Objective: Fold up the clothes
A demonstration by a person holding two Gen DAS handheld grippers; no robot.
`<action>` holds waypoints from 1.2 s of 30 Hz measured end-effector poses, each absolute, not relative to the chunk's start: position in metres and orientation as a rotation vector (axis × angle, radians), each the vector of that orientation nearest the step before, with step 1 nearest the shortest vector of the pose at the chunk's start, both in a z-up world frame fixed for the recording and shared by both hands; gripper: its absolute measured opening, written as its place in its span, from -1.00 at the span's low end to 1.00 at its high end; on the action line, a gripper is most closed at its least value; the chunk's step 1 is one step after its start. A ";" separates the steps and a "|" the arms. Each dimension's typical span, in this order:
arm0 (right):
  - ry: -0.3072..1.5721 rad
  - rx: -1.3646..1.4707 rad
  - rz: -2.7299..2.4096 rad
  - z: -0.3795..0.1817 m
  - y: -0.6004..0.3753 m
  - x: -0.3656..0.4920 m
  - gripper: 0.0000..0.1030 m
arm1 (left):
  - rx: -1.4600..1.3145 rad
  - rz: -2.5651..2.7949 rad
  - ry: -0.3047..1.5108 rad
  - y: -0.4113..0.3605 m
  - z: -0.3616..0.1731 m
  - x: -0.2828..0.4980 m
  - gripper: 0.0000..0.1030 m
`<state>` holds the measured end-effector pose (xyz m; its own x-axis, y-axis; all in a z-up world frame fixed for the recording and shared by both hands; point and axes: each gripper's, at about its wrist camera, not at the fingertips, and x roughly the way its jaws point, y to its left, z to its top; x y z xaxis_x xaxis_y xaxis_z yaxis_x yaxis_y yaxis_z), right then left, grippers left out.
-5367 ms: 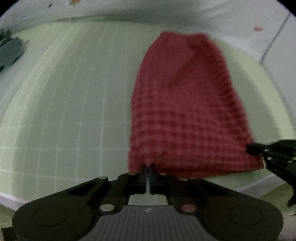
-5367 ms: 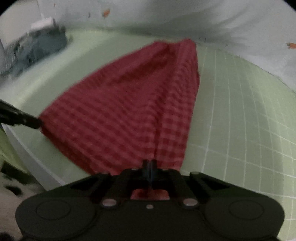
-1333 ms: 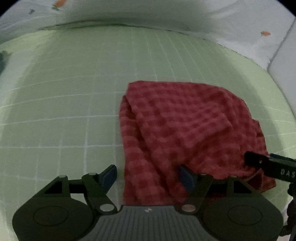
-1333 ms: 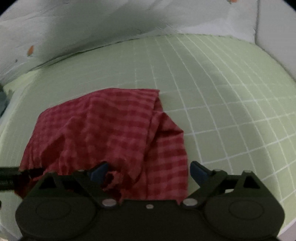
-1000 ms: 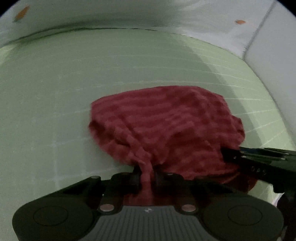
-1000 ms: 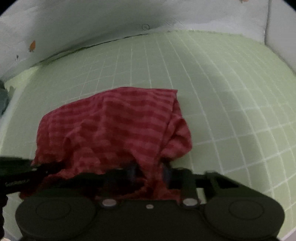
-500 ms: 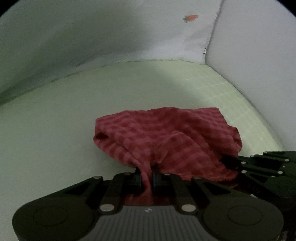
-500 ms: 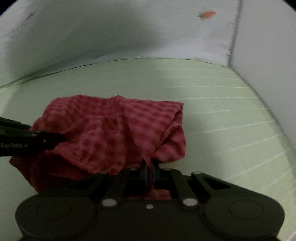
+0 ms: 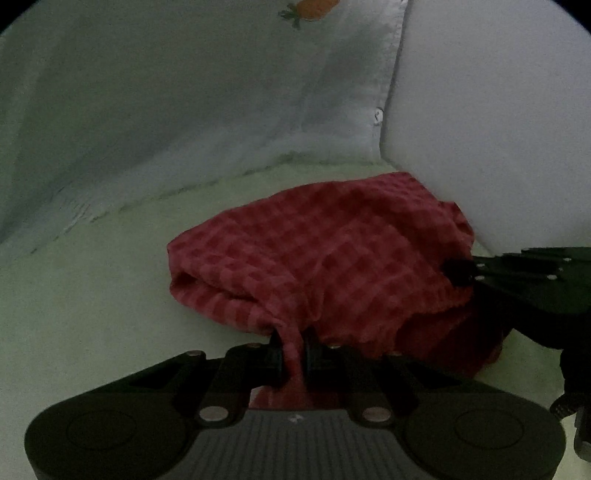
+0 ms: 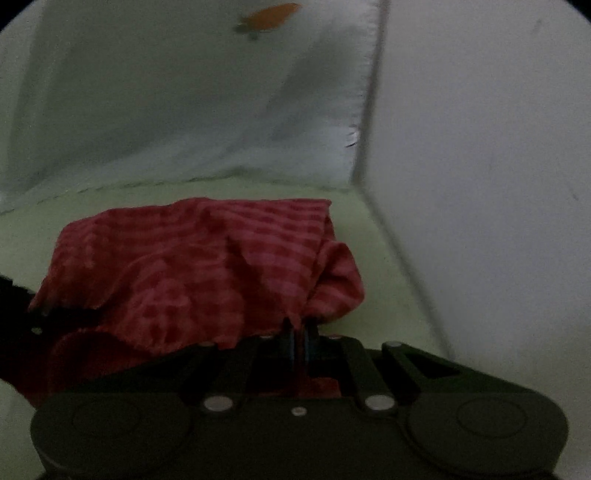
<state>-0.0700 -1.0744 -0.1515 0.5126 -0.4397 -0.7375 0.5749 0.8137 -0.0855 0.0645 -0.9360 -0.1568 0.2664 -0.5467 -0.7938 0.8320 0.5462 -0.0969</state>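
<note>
Left claw: the left gripper (image 9: 293,350) is clenched on a pinch of the red checked cloth (image 9: 332,266), which runs up out of the narrow slot between its jaws.
Right claw: the right gripper (image 10: 300,341) is clamped on another edge of the same cloth (image 10: 207,266); in the left view it reaches in from the right (image 9: 458,273).
Cloth: bunched in a loose roll between the two claws, resting on the pale green mat (image 9: 74,314), in the corner where a white sheet (image 9: 184,110) meets a plain white panel (image 9: 498,129).
Beyond: the sheet hangs behind the mat and carries a small orange carrot print (image 9: 314,7).
Done so far: the cloth looks doubled over into a compact bundle, though untidy, with drooping edges.
Left to do: judging by the slack folds, it needs laying flat, squaring up and letting go.
Writing: none readable; too dim and blurred.
</note>
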 end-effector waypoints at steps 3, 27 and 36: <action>0.828 0.198 -0.641 -0.156 -1.093 -0.064 -0.72 | 0.392 -0.973 0.864 -0.949 -0.158 0.070 -0.65; 0.687 0.281 -0.763 -0.062 -0.822 -0.216 1.00 | 0.247 -0.937 0.553 -0.686 -0.026 -0.074 1.00; 0.673 0.272 -0.779 -0.059 -0.686 -0.273 1.00 | 0.287 -0.958 0.572 -0.578 -0.029 -0.136 1.00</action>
